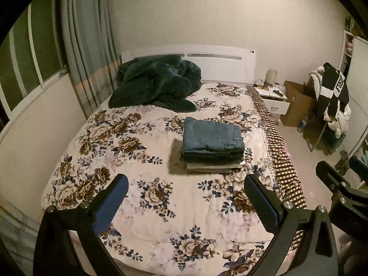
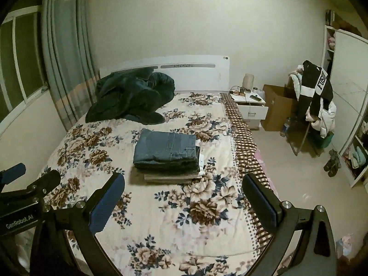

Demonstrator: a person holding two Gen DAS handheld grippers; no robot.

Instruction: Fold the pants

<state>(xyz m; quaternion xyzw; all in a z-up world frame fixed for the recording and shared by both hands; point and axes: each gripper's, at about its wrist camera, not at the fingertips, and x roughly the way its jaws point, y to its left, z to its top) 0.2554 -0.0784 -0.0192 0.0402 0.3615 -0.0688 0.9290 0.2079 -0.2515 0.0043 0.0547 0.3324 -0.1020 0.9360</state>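
Observation:
Folded blue jeans (image 1: 212, 136) (image 2: 166, 150) lie on top of a small stack of folded clothes in the middle of the floral bed cover (image 1: 161, 202) (image 2: 172, 218). A grey folded garment (image 1: 211, 166) (image 2: 170, 177) shows at the bottom of the stack. My left gripper (image 1: 186, 184) hangs open above the near part of the bed, short of the stack, holding nothing. Likewise my right gripper (image 2: 184, 181) is open and empty, near the stack's front edge. Each gripper also appears at the side of the other's view.
A dark green blanket (image 1: 154, 84) (image 2: 131, 97) is heaped by the white headboard (image 1: 227, 65). Curtains (image 1: 85, 41) and a window are on the left. Right of the bed stand a nightstand (image 2: 250, 105), a cardboard box (image 2: 276, 108) and a chair (image 2: 315, 105) piled with clothes.

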